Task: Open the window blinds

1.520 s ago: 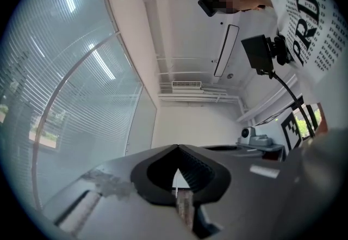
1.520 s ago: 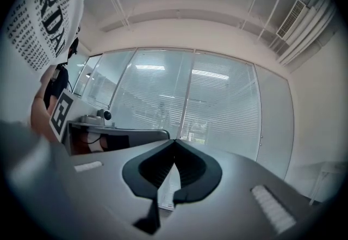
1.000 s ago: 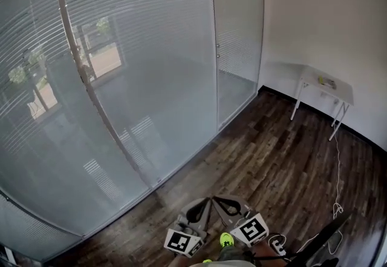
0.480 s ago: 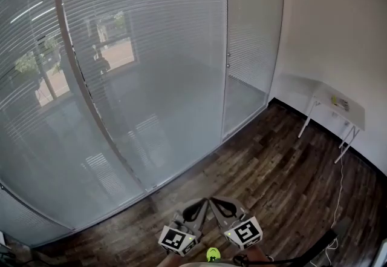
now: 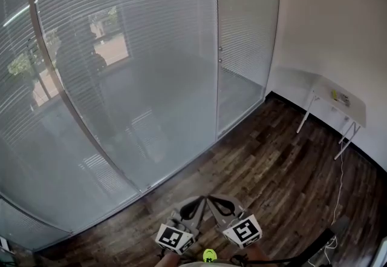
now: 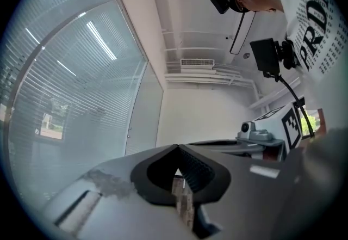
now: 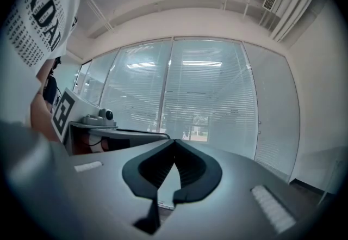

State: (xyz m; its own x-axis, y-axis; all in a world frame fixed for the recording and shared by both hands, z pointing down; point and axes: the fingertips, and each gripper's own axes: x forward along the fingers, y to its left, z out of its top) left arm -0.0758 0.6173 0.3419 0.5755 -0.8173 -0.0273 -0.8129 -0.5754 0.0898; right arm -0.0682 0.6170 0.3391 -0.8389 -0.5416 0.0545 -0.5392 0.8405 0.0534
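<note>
Closed white slatted blinds (image 5: 139, 48) hang behind a tall glass wall that fills the left and middle of the head view. They also show in the left gripper view as blinds (image 6: 70, 86) and straight ahead in the right gripper view as blinds (image 7: 201, 97). My left gripper (image 5: 196, 202) and right gripper (image 5: 216, 201) are side by side at the bottom of the head view, pointing level towards the glass and well short of it. Both are shut with nothing between the jaws, as the left gripper (image 6: 176, 146) and right gripper (image 7: 174, 141) show in their own views.
A narrow glass door panel with small knobs (image 5: 219, 54) stands right of the big panes. A small white table (image 5: 338, 102) stands by the right wall, with a white cable (image 5: 338, 181) on the dark wooden floor (image 5: 272, 163). The person's printed white shirt (image 6: 310, 16) is behind the grippers.
The head view has swung and closed in on the glass wall. Both grippers have come forward together, staying shut and side by side at the bottom of the view.
</note>
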